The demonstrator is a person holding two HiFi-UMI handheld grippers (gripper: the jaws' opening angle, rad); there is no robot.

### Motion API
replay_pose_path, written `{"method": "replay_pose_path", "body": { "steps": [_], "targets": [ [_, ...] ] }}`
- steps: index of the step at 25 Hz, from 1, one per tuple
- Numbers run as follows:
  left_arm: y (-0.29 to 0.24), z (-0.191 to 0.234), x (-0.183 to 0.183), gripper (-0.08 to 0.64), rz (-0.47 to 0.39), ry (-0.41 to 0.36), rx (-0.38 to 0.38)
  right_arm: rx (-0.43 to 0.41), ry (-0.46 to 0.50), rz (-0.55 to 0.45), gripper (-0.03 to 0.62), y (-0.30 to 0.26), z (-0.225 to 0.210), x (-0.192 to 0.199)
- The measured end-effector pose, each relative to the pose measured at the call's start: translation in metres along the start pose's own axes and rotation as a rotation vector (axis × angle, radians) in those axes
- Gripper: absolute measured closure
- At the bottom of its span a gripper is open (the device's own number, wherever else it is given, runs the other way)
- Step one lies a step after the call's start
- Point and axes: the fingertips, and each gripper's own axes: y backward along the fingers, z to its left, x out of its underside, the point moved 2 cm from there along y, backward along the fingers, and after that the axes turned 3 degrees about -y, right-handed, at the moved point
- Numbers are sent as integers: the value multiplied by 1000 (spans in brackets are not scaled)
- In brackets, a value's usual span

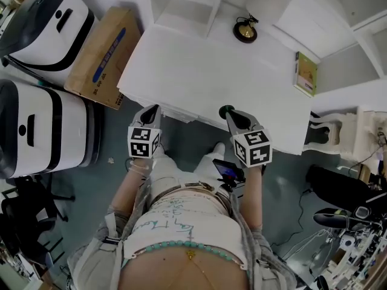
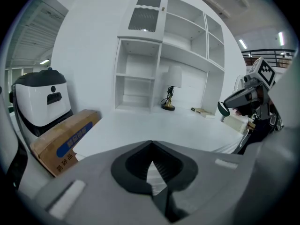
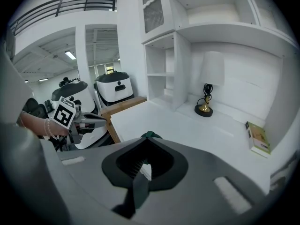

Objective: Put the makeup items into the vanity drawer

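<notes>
We take this for a research lab in a large hall, with a home corner staged inside it. A white vanity [image 1: 211, 83] with open shelves [image 1: 181, 8] has a small lamp [image 1: 245, 30] and a book [image 1: 306, 73] on its tabletop [image 1: 175, 59], and stands on a bare gray floor [image 1: 112, 144]. To its left we see two bulky white machines [image 1: 42, 29] and a cardboard box [image 1: 103, 56]; at the near right, tripods and cables [image 1: 347, 222]. Strip lights [image 3: 70, 55] and a mezzanine railing [image 3: 61, 9] show overhead.

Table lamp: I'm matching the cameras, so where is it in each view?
Head view: lamp top centre, at the desk's back.
Left gripper view: lamp centre, beside the shelves.
Right gripper view: lamp right of centre, under a shelf.
Shared landmark: the book right of the lamp.
</notes>
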Motion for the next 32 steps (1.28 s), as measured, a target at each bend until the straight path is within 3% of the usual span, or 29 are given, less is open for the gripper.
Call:
{"method": "replay_pose_path", "body": {
  "steps": [32],
  "targets": [
    [-46, 13, 94, 558, 265, -3, 23, 49, -86, 52, 563, 12, 0, 36]
  ]
}}
